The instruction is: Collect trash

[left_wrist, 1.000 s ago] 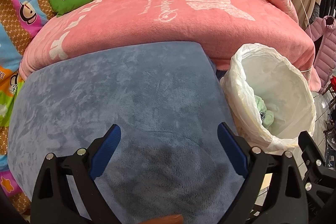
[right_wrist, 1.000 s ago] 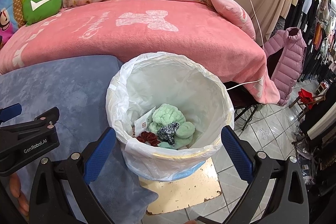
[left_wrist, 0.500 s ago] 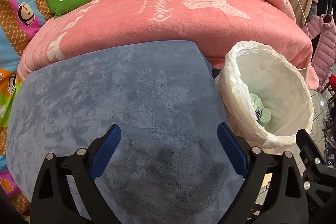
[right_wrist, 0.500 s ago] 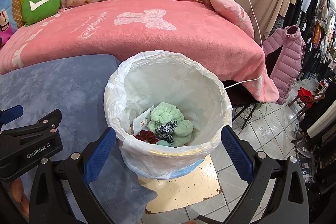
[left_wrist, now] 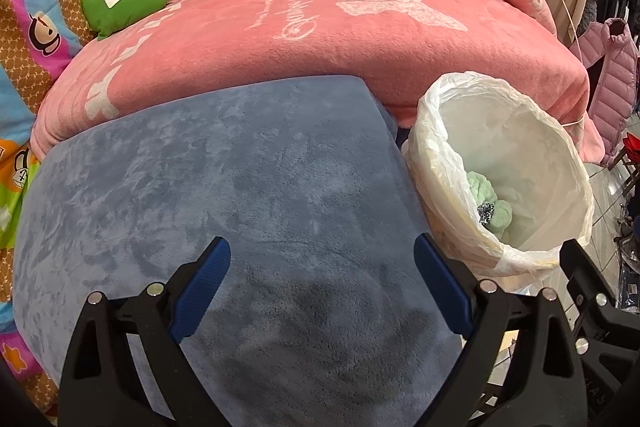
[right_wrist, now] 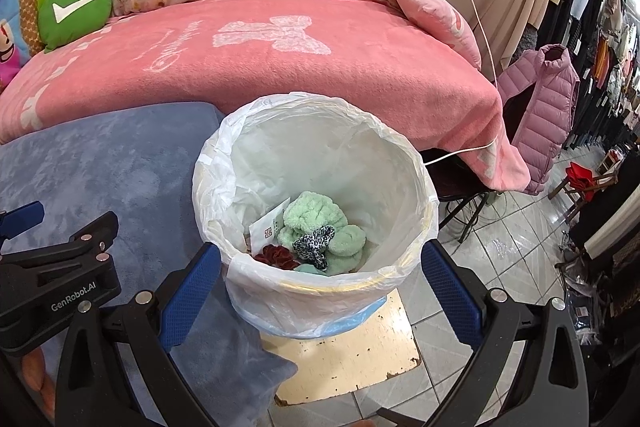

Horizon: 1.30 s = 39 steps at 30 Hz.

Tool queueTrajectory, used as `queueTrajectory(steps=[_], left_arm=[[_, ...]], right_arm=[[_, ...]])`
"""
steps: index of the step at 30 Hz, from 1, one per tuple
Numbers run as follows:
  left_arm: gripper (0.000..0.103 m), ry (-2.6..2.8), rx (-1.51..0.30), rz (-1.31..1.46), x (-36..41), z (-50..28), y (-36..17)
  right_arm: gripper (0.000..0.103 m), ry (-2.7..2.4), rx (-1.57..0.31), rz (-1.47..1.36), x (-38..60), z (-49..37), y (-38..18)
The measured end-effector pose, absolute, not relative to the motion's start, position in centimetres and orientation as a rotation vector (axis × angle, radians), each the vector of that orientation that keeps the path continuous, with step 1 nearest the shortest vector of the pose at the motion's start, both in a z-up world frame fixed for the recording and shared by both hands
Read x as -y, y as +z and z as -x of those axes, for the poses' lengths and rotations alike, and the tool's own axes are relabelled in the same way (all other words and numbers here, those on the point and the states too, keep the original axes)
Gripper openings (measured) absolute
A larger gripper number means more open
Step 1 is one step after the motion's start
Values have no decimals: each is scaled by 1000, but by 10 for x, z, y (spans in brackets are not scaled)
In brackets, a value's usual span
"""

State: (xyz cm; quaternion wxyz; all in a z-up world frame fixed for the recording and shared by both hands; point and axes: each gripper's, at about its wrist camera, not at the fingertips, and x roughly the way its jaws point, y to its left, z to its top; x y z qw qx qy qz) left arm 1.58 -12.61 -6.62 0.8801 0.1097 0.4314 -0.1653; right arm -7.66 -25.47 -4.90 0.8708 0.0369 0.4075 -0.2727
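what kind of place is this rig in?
Probably a clothing shop or market stall with a rest corner: garments on racks, a pink puffer jacket on display, a pink blanket over a couch, and a lined trash bin.

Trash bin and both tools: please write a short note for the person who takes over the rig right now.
Left tool: open, empty, over the blue-grey blanket.
Right tool: open, empty, its fingers on either side of the trash bin.
The bin, lined with a white bag, stands on a board beside the blanket. Inside lie green fluffy pieces, a leopard-print scrunchie, a dark red scrunchie and a paper card.
Done: these items are in the bin.
Left: no loose trash shows on the blanket; check outside the views.
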Motion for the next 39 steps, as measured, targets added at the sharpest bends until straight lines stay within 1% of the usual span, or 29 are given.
queueTrajectory(steps=[39], left_arm=[[89,-372,-903,-252,131,-13,-69]], right_arm=[[96,-584,-861,-90,258,84,-53]])
